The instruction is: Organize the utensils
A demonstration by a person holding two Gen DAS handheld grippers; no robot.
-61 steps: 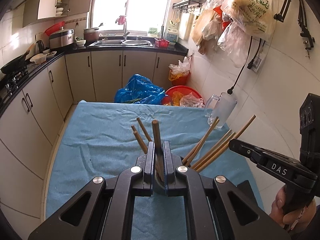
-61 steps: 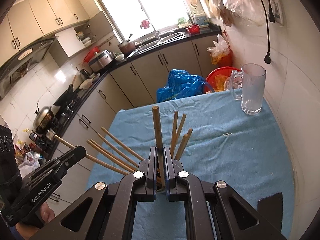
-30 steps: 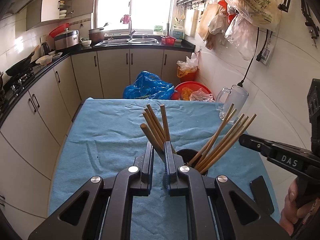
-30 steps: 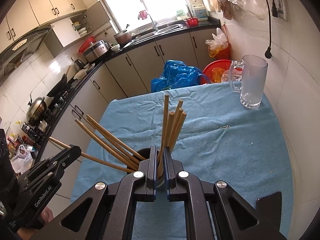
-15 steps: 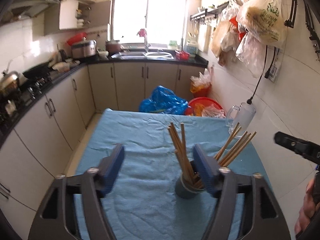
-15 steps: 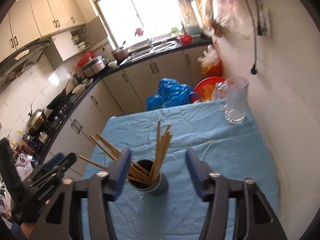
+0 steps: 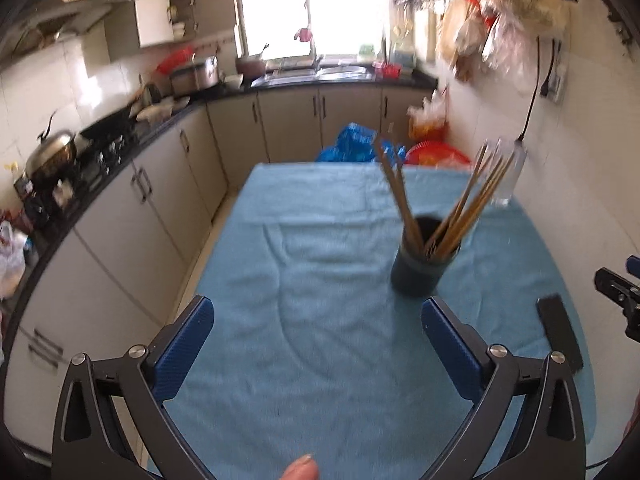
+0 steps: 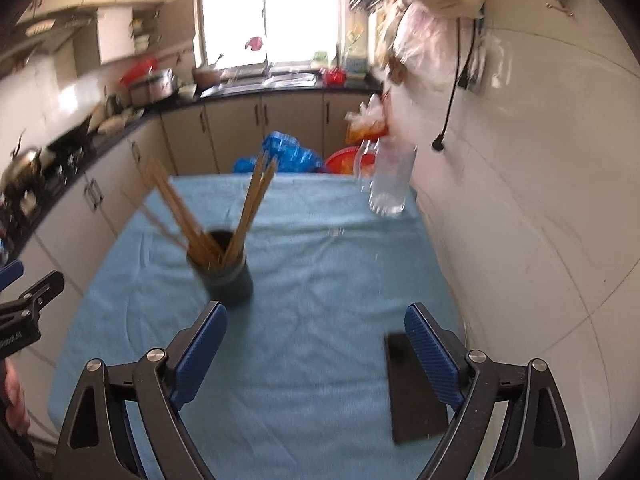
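A dark round cup (image 7: 420, 272) stands on the blue cloth (image 7: 320, 248) and holds two fanned bundles of wooden chopsticks (image 7: 472, 204). My left gripper (image 7: 316, 320) is pulled back, near and left of the cup. Its jaws are opening wide with only cloth between them. In the right wrist view the same cup (image 8: 228, 280) with its chopsticks (image 8: 248, 208) sits ahead and to the left. My right gripper (image 8: 316, 320) is near and right of the cup, its jaws opening too, nothing between them. Each gripper shows at the edge of the other's view.
A glass mug (image 8: 390, 180) stands at the far right of the table by the tiled wall. A flat black object (image 8: 416, 392) lies on the cloth under my right gripper's right finger. Kitchen cabinets and a stove run along the left; bags hang on the right wall.
Both grippers were shut on chopstick bundles over the cup. They let the bundles go into it, opened wide and drew back toward the near edge of the table.
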